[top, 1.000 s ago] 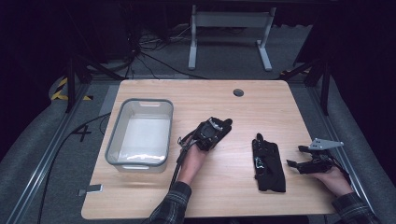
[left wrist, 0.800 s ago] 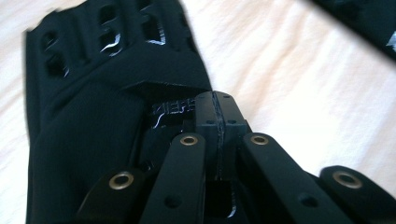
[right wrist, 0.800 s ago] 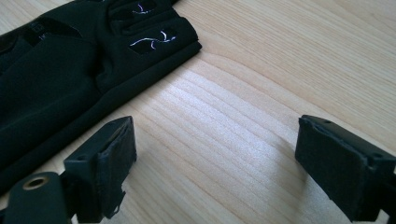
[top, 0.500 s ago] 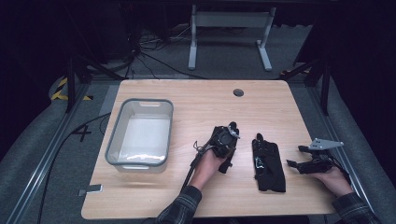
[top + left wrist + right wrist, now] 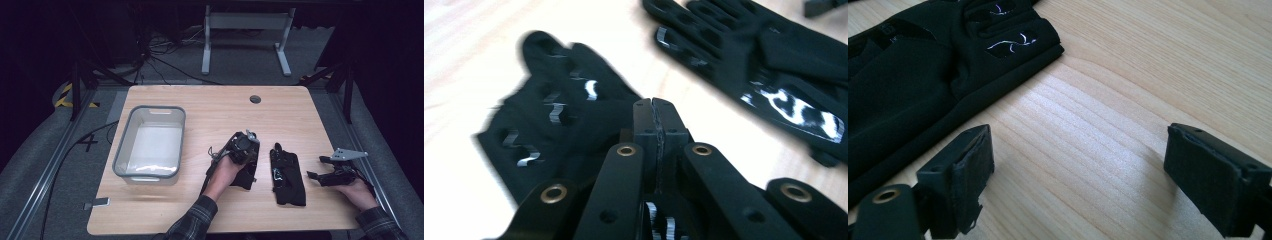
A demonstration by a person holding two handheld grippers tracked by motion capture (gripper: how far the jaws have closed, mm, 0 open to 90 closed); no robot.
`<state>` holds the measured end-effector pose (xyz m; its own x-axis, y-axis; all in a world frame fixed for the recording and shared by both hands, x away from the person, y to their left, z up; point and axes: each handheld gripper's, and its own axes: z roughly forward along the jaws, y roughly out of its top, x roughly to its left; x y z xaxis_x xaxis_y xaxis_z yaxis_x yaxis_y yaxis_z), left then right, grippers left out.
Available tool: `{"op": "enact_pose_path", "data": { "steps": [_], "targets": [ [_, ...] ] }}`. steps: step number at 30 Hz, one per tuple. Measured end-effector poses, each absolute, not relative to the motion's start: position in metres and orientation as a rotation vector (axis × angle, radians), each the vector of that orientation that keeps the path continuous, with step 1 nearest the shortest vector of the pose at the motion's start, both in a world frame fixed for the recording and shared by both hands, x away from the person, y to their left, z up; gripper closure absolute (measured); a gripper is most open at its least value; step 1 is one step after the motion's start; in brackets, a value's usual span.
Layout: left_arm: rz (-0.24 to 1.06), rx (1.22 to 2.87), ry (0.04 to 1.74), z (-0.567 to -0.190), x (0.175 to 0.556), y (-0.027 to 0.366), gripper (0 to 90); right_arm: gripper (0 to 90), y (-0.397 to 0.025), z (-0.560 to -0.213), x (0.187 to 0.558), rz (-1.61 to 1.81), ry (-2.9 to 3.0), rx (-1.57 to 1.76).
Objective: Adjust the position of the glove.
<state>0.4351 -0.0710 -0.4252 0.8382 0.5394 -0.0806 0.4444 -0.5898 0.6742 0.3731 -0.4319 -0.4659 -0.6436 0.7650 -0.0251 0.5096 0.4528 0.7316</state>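
**2 Gloves, 1 in the Pinch**

The left gripper (image 5: 248,150) had its jaws pressed together on the left glove (image 5: 559,115), which hung limp just above the table (image 5: 210,110), beside the right glove (image 5: 287,175) lying flat. The right gripper (image 5: 1078,175) rested spread, pads apart over bare wood near that glove's cuff. Both gloves looked light, soft and floppy; a fold of cuff fabric probably offered the surest hold.

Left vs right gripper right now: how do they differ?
The left gripper has its jaws pressed together; the right gripper has them spread wide. The left gripper hangs over a black glove; the right gripper sits over bare table beside the other glove. Both are hand-held, with black jaws.
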Motion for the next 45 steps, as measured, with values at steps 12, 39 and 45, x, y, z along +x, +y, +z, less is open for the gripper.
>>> {"op": "enact_pose_path", "data": {
  "steps": [12, 39, 45],
  "targets": [
    [0.171, 2.345, 0.805, -0.445, 0.463, -0.062, 89.8, 13.1, -0.432, -0.466, 0.373, 1.009, 2.356, 1.081],
    [0.148, 2.332, 0.863, -0.45, 0.4, -0.041, 89.8, 13.5, -0.431, -0.466, 0.372, 1.017, 2.378, 1.05],
    [0.16, 2.299, 0.85, -0.442, 0.394, -0.035, 88.4, 16.2, -0.432, -0.466, 0.372, 1.026, 2.381, 1.041]
  ]
}}
